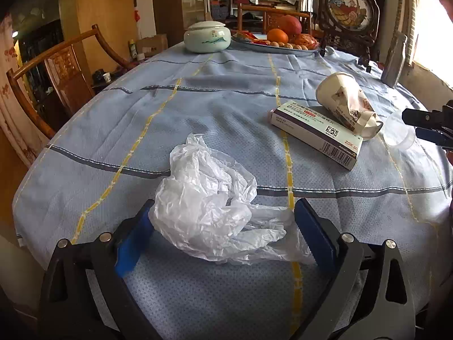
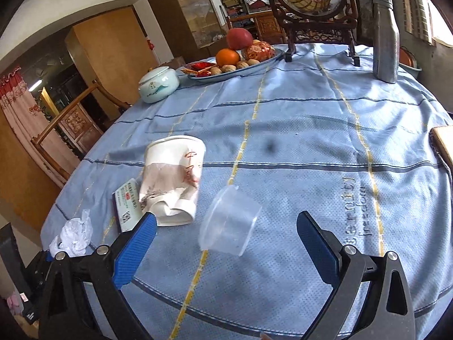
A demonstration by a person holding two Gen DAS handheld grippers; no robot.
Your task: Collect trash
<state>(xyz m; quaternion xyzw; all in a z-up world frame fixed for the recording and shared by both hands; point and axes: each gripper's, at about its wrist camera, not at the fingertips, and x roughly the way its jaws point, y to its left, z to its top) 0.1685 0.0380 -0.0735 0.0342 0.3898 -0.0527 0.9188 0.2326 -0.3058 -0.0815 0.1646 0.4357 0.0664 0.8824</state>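
Observation:
A crumpled clear plastic glove (image 1: pixel 209 206) lies on the blue tablecloth (image 1: pixel 198 107) between the open fingers of my left gripper (image 1: pixel 223 226); the pads sit beside it, not closed. It also shows small in the right wrist view (image 2: pixel 74 233). A medicine box (image 1: pixel 315 131) and a crushed paper cup (image 1: pixel 346 102) lie to the right; the cup (image 2: pixel 172 178) and box (image 2: pixel 127 204) show in the right wrist view too. A clear plastic cup (image 2: pixel 229 225) lies on its side between the open fingers of my right gripper (image 2: pixel 226 228), untouched.
A fruit tray (image 2: pixel 235 70), a white lidded jar (image 2: pixel 158 85), a framed embroidery stand (image 2: pixel 311 8) and a grey bottle (image 2: pixel 385 39) stand at the far side. A wooden chair (image 1: pixel 56 76) stands left of the table. A tan object (image 2: pixel 444 144) lies at the right edge.

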